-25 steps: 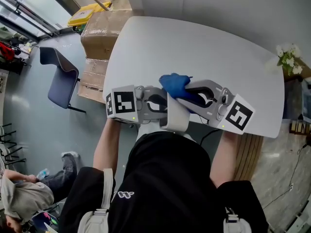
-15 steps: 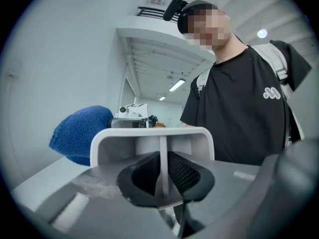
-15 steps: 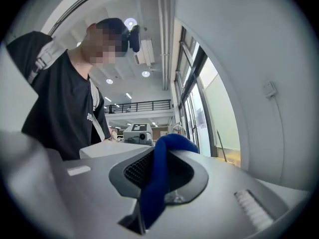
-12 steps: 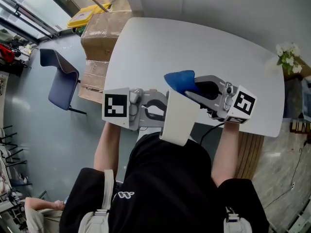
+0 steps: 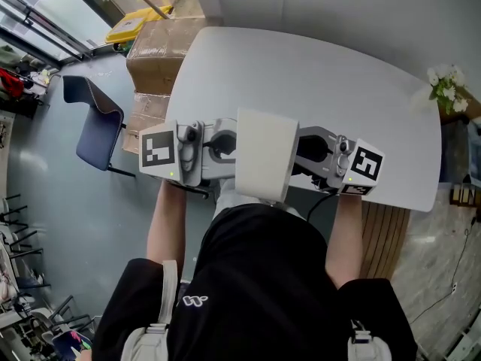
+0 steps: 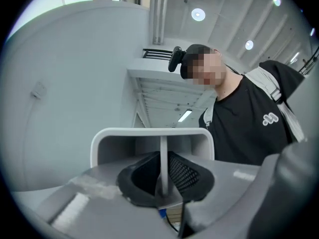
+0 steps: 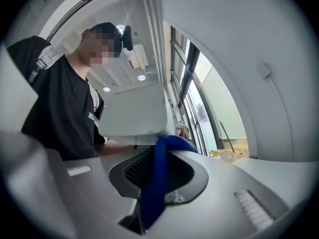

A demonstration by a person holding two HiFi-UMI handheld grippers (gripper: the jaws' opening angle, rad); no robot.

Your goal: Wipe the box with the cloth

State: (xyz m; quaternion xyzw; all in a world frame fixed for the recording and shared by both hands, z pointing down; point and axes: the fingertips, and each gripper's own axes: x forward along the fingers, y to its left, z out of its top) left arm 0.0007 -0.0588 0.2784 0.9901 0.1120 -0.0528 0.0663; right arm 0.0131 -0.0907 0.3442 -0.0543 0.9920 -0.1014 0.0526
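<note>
Box: white, held up over the near edge of the desk. Left hand-held gripper: I see its jaws clamped on a thin wall of the box. Right hand-held gripper: jaws pinched on the blue cloth, whose upper end touches the box.

The box is being hoisted higher by the left gripper and tipped back, so its broad pale face is now turned up to the head view. The blue cloth, seen above the box a moment ago, is now covered by it there.
</note>
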